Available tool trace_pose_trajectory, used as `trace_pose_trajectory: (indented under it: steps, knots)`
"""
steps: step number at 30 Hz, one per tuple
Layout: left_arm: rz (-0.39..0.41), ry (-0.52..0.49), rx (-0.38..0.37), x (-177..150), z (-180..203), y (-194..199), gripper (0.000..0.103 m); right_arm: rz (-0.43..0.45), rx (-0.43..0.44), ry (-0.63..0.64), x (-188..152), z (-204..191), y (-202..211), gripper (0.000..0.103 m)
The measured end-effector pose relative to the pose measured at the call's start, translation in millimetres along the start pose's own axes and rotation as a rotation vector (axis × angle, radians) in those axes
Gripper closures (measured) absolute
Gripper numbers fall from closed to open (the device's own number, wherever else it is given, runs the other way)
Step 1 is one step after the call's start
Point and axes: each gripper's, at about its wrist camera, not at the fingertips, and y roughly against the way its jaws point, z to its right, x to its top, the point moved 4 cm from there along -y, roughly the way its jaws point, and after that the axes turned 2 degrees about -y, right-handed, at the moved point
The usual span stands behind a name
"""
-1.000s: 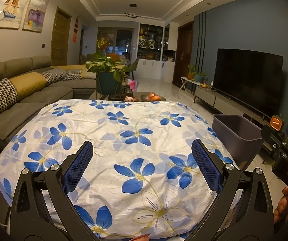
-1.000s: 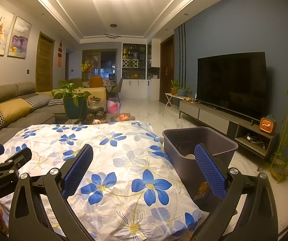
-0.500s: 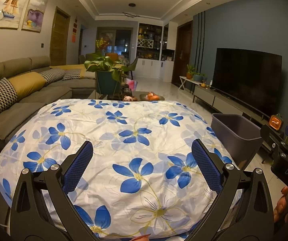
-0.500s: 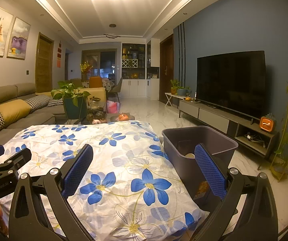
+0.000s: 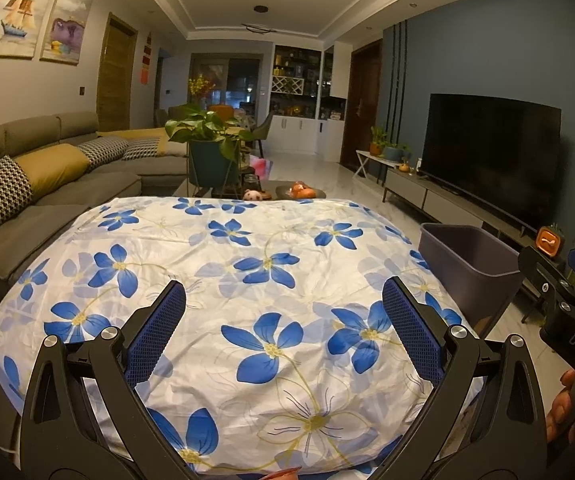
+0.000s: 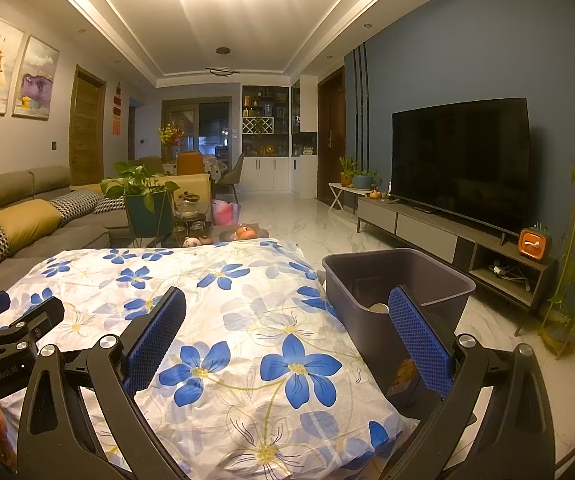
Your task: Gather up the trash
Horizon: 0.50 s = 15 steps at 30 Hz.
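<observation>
While both pairs of tongs hover over the near edge of the cloth-covered worktop, each stands spread wide with nothing between its blue pads. The left tongs point out over the middle of the flowered cloth; the right tongs sit further right, their right pad overlapping the near wall of the grey bin. In the left wrist view the right tongs' black frame shows at the far right edge, with fingertips of a hand wrapped round its handle. In the right wrist view the left tongs' frame shows at the left edge.

That bin stands on the marble floor, touching or just beside the right side of the worktop, open at the top. Inside it, a pale rounded item lies at the bottom; what it is cannot be told. No loose item shows on the white and blue cloth itself.

Beyond the far end of the worktop sit a potted plant and a dish of orange fruit. A grey sofa with yellow and patterned cushions runs along the left. On the right, a television stands on a low cabinet against the blue wall.
</observation>
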Motion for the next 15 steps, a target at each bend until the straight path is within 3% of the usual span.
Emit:
trace_pose_trajectory:
  steps: [15]
  knots:
    - [-0.001,0.0,-0.003,-0.9,2.3,-1.1,0.006,-0.002,0.0,-0.002,0.3,0.7,0.0,0.005]
